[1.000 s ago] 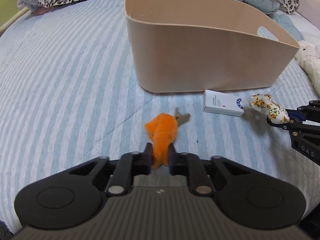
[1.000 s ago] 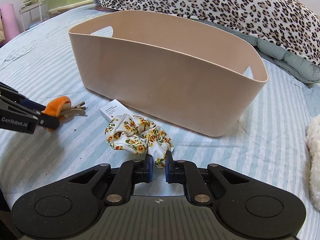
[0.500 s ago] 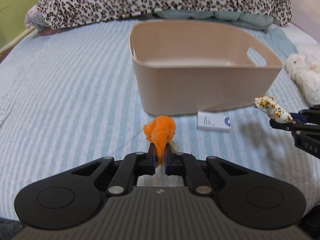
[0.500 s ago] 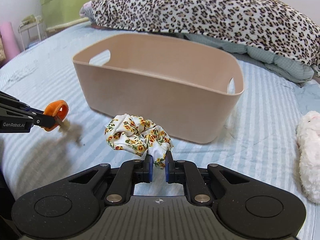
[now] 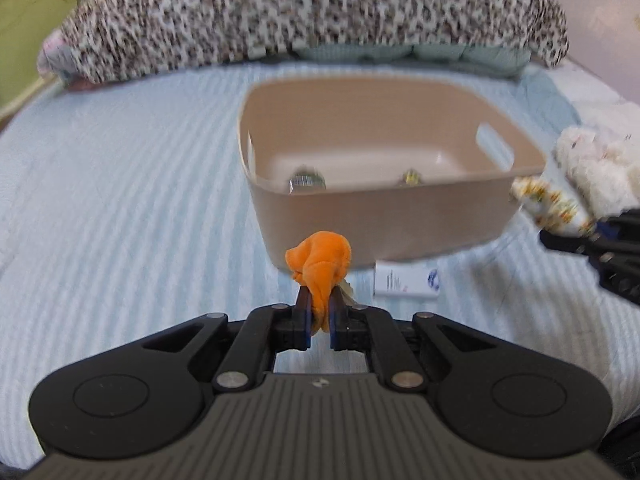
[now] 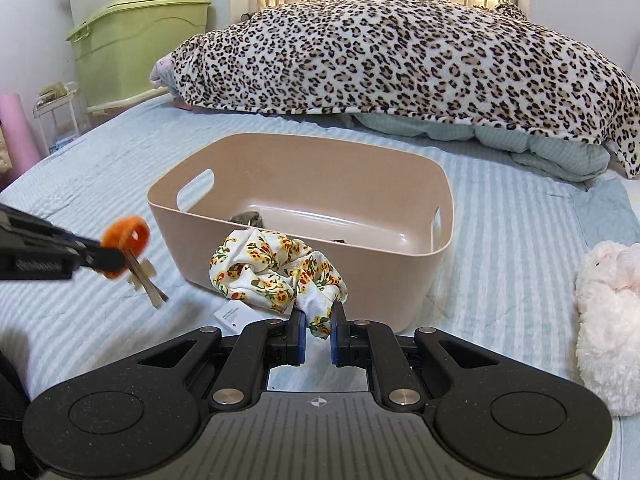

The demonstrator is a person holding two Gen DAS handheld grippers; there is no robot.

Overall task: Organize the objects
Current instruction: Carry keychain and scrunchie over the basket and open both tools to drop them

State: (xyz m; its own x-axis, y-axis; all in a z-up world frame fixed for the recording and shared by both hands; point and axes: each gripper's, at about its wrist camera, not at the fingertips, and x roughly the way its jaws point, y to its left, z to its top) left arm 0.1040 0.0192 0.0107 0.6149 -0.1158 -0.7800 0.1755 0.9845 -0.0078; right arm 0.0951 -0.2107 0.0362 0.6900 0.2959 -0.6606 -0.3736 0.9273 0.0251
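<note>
My left gripper (image 5: 319, 312) is shut on an orange fabric loop (image 5: 320, 258) with keys (image 6: 145, 280) hanging from it, held in the air in front of the beige tub (image 5: 400, 216). My right gripper (image 6: 319, 330) is shut on a floral scrunchie (image 6: 276, 270), also lifted, near the tub's front wall (image 6: 360, 276). The tub holds a few small items (image 5: 306, 180). A small white box (image 5: 406, 280) lies on the bed at the tub's base.
A leopard-print blanket (image 6: 400, 56) lies piled behind the tub. A white plush toy (image 6: 608, 312) lies to the right on the striped blue bedspread (image 5: 120, 200). Green storage bins (image 6: 136, 40) stand at the back left.
Both grippers have risen from the bed with their objects. The keys now hang free, and the tub's inside has come into view.
</note>
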